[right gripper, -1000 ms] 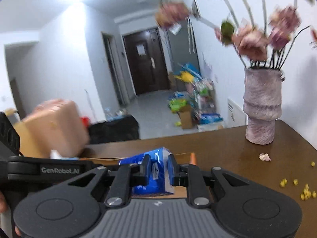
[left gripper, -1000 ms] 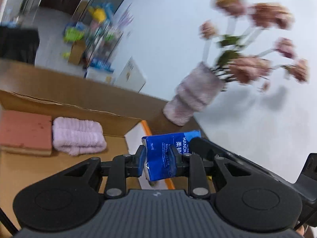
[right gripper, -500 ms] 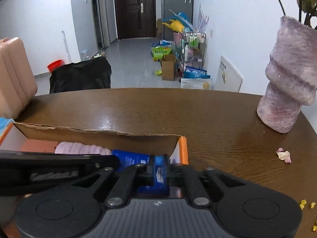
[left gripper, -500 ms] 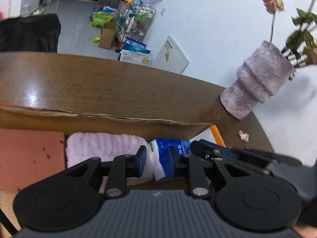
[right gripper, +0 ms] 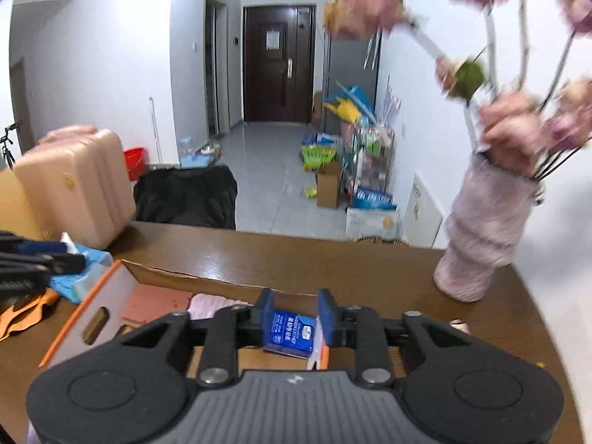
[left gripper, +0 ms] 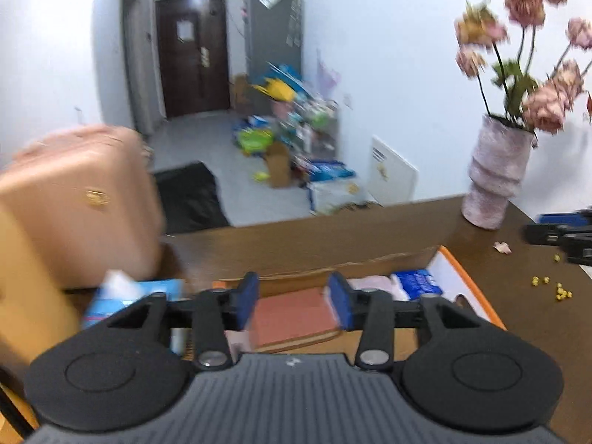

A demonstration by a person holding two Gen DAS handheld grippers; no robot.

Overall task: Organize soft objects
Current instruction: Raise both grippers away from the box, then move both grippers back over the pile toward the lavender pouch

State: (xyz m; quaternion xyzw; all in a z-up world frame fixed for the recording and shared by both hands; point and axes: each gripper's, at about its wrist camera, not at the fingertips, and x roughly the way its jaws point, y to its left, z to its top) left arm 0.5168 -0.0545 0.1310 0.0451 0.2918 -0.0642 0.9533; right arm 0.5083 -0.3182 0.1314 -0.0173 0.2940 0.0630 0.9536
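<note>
as tissue pack [right gripper: 290, 335] lies boxed, claws open.

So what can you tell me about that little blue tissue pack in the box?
The blue tissue pack is a small, soft plastic packet, dark blue with a white label and white writing. It lies a bit tilted inside the cardboard box, at the end near the orange-edged flap. A pink towel lies on its other side. The right gripper frames it from above, but its pads do not press on it, so nothing is holding it.
</note>
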